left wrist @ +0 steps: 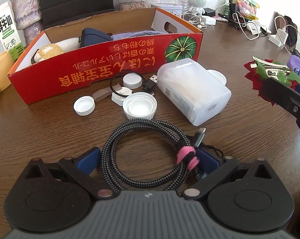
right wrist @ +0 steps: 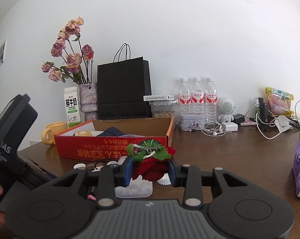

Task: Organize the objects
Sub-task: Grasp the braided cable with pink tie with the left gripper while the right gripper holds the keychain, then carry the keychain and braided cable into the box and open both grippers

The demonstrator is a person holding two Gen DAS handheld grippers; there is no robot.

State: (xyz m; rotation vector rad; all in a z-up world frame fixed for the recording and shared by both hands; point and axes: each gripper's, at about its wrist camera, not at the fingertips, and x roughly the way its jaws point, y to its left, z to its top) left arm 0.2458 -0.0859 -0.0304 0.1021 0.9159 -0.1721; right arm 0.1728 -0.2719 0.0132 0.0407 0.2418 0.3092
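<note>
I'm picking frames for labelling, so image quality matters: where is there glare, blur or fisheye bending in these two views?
Left wrist view: window glare washes the wooden table at upper right; the red box bows from fisheye; the coiled cable is sharp, the left gripper soft. Right wrist view: even light, dark corner vignetting, table edge curved; the red flower clip in the right gripper is fairly crisp.

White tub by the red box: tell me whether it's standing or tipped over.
Tipped. The white tub lies on its side on the table, its label facing sideways, its base toward the camera.
</note>
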